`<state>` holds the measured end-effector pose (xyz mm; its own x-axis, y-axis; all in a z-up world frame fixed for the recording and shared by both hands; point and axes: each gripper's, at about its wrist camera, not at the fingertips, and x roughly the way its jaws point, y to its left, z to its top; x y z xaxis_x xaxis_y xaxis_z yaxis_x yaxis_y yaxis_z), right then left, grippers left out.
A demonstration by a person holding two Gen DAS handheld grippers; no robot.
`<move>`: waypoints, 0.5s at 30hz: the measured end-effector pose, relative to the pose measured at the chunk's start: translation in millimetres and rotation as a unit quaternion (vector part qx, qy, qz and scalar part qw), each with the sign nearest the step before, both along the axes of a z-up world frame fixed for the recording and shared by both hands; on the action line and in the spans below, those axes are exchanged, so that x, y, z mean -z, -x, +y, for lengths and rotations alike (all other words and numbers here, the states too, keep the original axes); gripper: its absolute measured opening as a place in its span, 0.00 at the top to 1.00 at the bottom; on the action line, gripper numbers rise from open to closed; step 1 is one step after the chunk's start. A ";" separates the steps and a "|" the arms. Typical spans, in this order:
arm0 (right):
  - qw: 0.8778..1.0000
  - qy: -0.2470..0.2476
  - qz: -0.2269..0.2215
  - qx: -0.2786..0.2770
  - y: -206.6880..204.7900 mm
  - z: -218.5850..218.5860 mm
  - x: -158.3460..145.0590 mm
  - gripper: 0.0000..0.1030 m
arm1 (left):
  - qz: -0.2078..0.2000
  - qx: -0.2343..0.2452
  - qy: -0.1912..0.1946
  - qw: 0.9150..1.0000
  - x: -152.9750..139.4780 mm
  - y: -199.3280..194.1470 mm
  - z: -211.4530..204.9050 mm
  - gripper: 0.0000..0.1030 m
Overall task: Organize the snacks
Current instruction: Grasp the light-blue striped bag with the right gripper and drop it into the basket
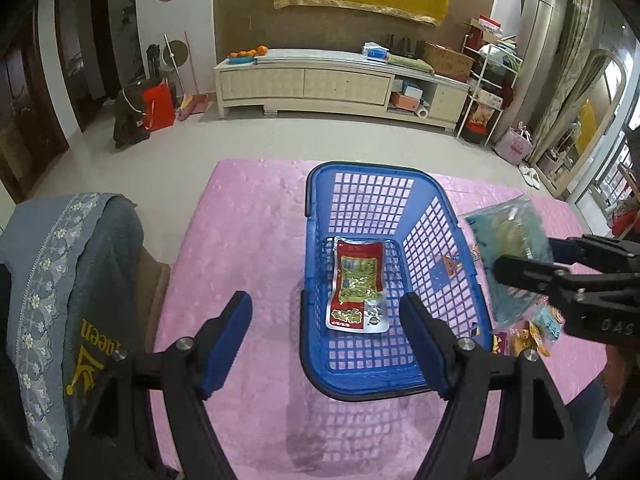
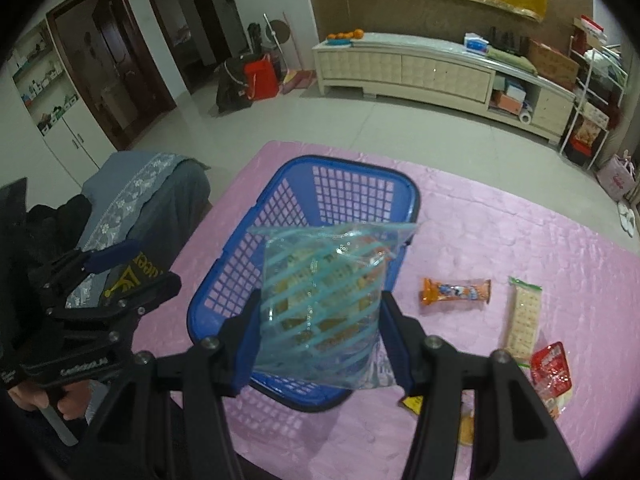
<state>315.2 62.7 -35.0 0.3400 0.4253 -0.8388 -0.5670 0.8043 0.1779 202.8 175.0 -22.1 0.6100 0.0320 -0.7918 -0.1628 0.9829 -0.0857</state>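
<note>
while the right gripper [image 2: 320, 316] pinches a clear bag [image 2: 320, 304] at frame centre over the blue basket [image 2: 240, 276], the left gripper's [image 1: 326, 340] fingers stand spread and empty, a red packet [image 1: 356, 286] lying inside.

Blue-striped clear snack bag [image 2: 320, 304] hanging upright over blue basket [image 2: 240, 280]; red pouch [image 1: 356, 286] lying flat inside basket.
</note>
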 end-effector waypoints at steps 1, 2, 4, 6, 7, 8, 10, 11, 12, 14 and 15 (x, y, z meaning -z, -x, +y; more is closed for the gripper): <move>1.000 0.002 0.003 -0.002 -0.3 2.7 3.6 0.42 | 0.002 -0.002 0.003 1.000 3.4 -1.6 1.9 0.28; 1.000 0.008 0.009 -0.004 -1.9 7.9 9.9 0.42 | 0.004 -0.003 0.005 1.000 6.3 -2.5 3.3 0.28; 1.000 0.023 0.016 -0.007 -3.1 16.9 21.6 0.42 | 0.008 -0.003 0.011 1.000 13.7 -4.7 5.1 0.28; 0.999 0.034 0.019 -0.008 -2.7 21.8 30.7 0.42 | 0.012 -0.002 0.014 1.000 20.0 -6.2 6.7 0.28; 0.999 0.039 0.023 -0.009 -2.7 24.3 35.6 0.42 | 0.014 -0.001 0.013 1.000 23.7 -7.6 6.5 0.28; 0.999 0.046 0.028 -0.005 -3.4 26.0 42.2 0.42 | 0.017 -0.001 0.012 1.000 27.4 -8.6 6.1 0.28; 0.998 0.055 0.035 -0.001 -3.3 27.6 49.0 0.42 | 0.021 -0.001 0.009 1.000 31.8 -9.9 7.1 0.28; 0.998 0.058 0.038 -0.001 -3.0 27.9 52.7 0.42 | 0.022 -0.001 0.008 1.000 33.9 -10.2 7.2 0.28; 0.997 0.061 0.039 -0.001 -2.8 28.8 54.6 0.41 | 0.023 0.000 0.009 1.000 35.7 -10.4 7.2 0.28; 0.997 0.068 0.040 0.001 -3.0 27.4 57.8 0.41 | 0.026 0.001 0.013 1.000 38.4 -10.9 8.5 0.28; 0.997 0.073 0.041 0.002 -2.9 26.8 58.5 0.41 | 0.027 0.001 0.014 1.000 39.5 -10.9 8.6 0.28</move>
